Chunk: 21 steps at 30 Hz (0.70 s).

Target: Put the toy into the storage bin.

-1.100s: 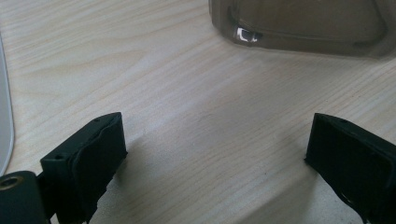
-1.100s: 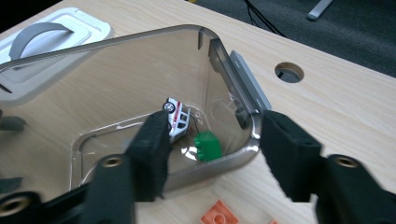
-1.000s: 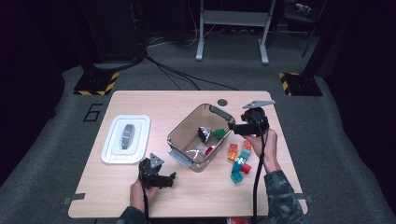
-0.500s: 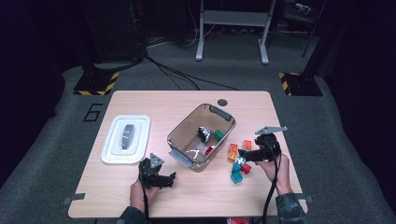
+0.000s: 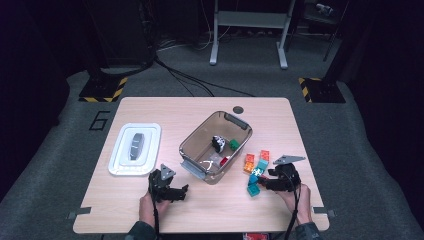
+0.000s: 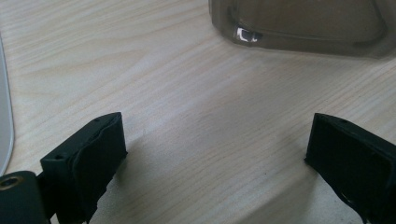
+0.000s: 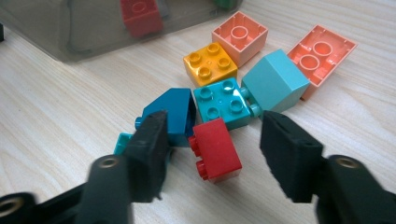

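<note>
A pile of toy bricks (image 5: 255, 172) lies right of a clear smoky bin (image 5: 192, 135). My right gripper (image 5: 261, 183) sits low at the pile's near edge. Its jaws have just been closing. In the right gripper view the gripper (image 7: 215, 120) straddles a red brick (image 7: 215, 150) with a gap at each pad. Just beyond it lie a blue brick (image 7: 170, 109), a teal brick (image 7: 222, 102) and a yellow brick (image 7: 210, 63). My left gripper (image 5: 183, 191) rests open near the table's front edge. In the left gripper view the gripper (image 6: 215, 135) has only bare wood between its jaws.
The bin holds a black-and-white piece (image 5: 218, 143), a green brick (image 5: 233, 144) and a red brick (image 7: 140, 16). A white tray (image 5: 121, 162) with a grey object (image 5: 136, 146) lies at the left. A round cable hole (image 5: 238, 109) sits behind the bin.
My right gripper has come from the bin's right rim toward the person and down to the brick pile. The left gripper has stayed where it was.
</note>
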Each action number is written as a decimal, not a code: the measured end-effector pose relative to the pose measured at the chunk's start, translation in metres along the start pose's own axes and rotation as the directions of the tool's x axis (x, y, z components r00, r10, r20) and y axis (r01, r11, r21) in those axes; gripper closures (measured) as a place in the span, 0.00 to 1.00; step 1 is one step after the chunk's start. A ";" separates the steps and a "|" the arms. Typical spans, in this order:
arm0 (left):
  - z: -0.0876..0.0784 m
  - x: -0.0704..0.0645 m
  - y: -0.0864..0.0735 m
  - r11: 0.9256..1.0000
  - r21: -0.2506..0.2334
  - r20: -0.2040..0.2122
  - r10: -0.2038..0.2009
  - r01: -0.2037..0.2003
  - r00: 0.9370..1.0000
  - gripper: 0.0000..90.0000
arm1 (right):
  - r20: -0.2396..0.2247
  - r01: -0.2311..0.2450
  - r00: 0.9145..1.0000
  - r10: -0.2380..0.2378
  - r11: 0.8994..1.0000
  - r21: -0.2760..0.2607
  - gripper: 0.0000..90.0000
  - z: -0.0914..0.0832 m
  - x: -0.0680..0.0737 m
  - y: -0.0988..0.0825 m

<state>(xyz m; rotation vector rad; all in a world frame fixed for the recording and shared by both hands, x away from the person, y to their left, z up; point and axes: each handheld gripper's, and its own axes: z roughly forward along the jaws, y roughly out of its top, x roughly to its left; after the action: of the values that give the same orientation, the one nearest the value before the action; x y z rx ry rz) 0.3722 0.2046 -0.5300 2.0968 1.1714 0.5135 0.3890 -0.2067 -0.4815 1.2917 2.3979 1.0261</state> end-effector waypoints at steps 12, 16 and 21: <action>0.000 0.000 0.000 1.000 0.002 0.001 -0.001 0.001 1.000 0.05 | 0.008 0.005 1.000 -0.005 1.000 0.029 0.66 0.007 0.001 -0.004; 0.000 0.000 0.000 1.000 0.003 0.003 -0.002 0.002 1.000 0.05 | 0.010 0.014 1.000 -0.014 0.999 0.036 0.70 0.011 0.000 -0.006; 0.000 0.000 0.000 1.000 0.003 0.003 -0.002 0.002 1.000 0.05 | 0.008 -0.004 1.000 0.003 0.999 0.039 0.75 0.012 0.000 -0.010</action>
<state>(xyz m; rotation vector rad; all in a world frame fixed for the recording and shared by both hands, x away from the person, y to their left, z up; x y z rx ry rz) 0.3719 0.2045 -0.5299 2.0982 1.1736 0.5075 0.3886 -0.2046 -0.4965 1.3105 2.4222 0.9786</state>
